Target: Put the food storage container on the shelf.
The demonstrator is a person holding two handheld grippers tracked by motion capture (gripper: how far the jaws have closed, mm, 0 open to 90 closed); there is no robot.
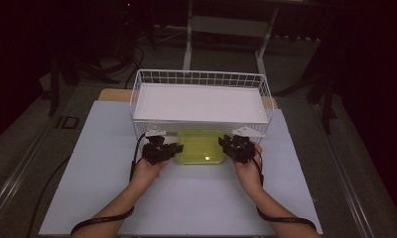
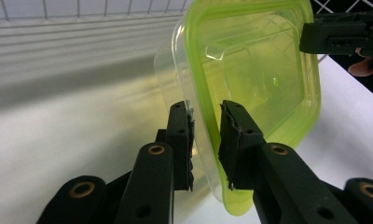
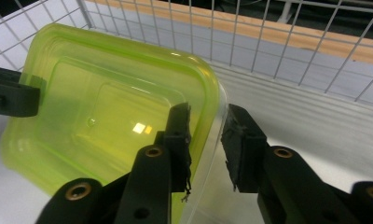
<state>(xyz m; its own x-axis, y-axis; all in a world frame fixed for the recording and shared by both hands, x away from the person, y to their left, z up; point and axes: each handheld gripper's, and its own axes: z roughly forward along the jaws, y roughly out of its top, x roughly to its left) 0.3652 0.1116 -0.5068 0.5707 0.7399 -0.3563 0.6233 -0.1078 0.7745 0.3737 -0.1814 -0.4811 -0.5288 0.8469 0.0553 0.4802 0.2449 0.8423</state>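
Jaws of both grippers stand slightly apart, each pair straddling one rim of the green-lidded container [image 1: 200,147] without pressing it. It sits on the white surface [image 1: 102,148] just before the white wire basket [image 1: 137,89], between the left gripper [image 1: 172,150] and the right gripper [image 1: 226,144]

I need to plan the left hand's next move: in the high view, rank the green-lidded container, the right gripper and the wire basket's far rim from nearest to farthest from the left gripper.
1. Green-lidded container: right beside the left gripper, its edge between the jaws.
2. Right gripper: across the container, at its opposite edge.
3. Wire basket's far rim: farthest, at the back of the table.
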